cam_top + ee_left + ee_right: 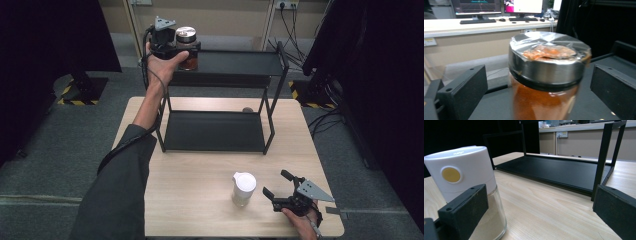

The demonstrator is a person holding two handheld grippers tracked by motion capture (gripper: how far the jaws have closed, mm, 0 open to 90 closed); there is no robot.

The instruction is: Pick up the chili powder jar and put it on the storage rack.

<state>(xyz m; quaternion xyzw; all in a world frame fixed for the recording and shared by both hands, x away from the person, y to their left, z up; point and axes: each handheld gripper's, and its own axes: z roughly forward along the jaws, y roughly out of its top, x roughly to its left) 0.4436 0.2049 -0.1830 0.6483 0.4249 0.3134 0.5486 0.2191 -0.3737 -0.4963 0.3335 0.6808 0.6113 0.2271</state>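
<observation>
On the far left of the rack's top shelf (240, 62), your left gripper (186, 50) stands with jaws spread wide around the orange spice jar (546, 82) resting there, pads off it, while near right your right gripper (283, 185) gapes beside the white-capped shaker (243, 189).

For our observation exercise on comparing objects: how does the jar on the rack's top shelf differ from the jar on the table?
The metal-lidded jar has a shiny silver lid and orange-red contents; the white-capped jar has a white cap with a yellow dot and pale contents. The first stands on the top shelf, the second on the table. Both are clear, upright and ungripped.
</observation>
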